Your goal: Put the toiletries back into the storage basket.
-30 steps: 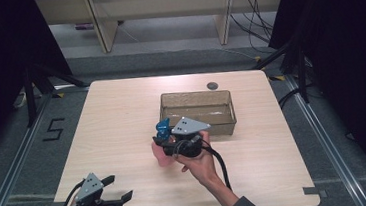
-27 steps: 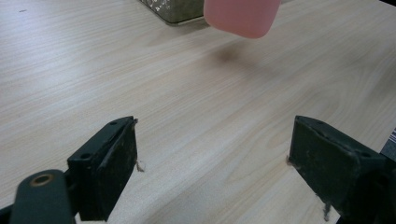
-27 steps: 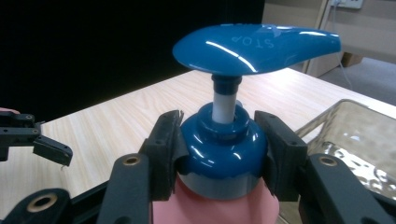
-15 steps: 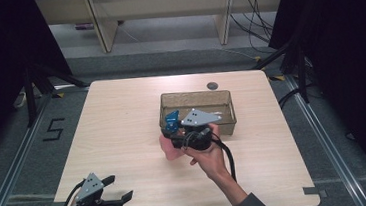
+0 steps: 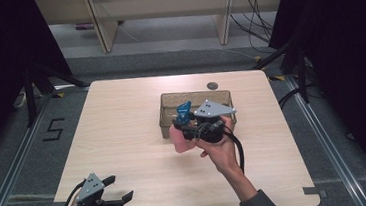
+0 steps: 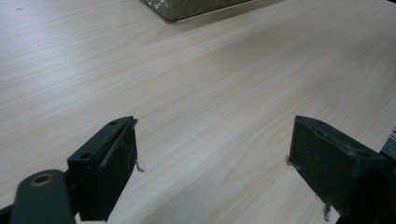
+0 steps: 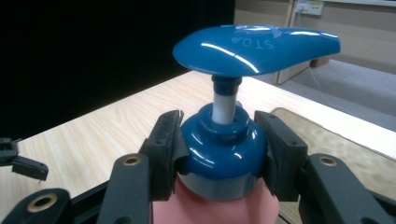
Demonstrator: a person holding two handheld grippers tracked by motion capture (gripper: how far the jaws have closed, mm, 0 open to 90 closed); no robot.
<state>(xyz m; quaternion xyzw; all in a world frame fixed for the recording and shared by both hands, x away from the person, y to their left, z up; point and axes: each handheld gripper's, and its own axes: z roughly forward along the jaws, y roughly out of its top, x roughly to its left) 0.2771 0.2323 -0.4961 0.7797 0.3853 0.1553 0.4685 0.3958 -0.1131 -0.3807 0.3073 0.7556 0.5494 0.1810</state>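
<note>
A pink pump bottle (image 5: 180, 138) with a blue collar (image 7: 223, 140) and blue pump head (image 7: 254, 45) hangs above the table, by the near left corner of the olive bin (image 5: 196, 98). My right gripper (image 5: 187, 126) is shut on the bottle's blue collar; both pads (image 7: 169, 145) press its sides in the right gripper view. My left gripper (image 5: 121, 188) rests at the table's near left corner, jaws wide open with only bare tabletop between the pads (image 6: 119, 161).
The olive bin (image 6: 187, 7) stands at the middle back of the light wooden table (image 5: 123, 133). A small dark round disc (image 5: 212, 85) lies behind it near the far edge. Shelving and cables stand beyond the table.
My right gripper has carried the pump bottle up and to the right, toward the bin's near side. The left gripper has stayed put.
</note>
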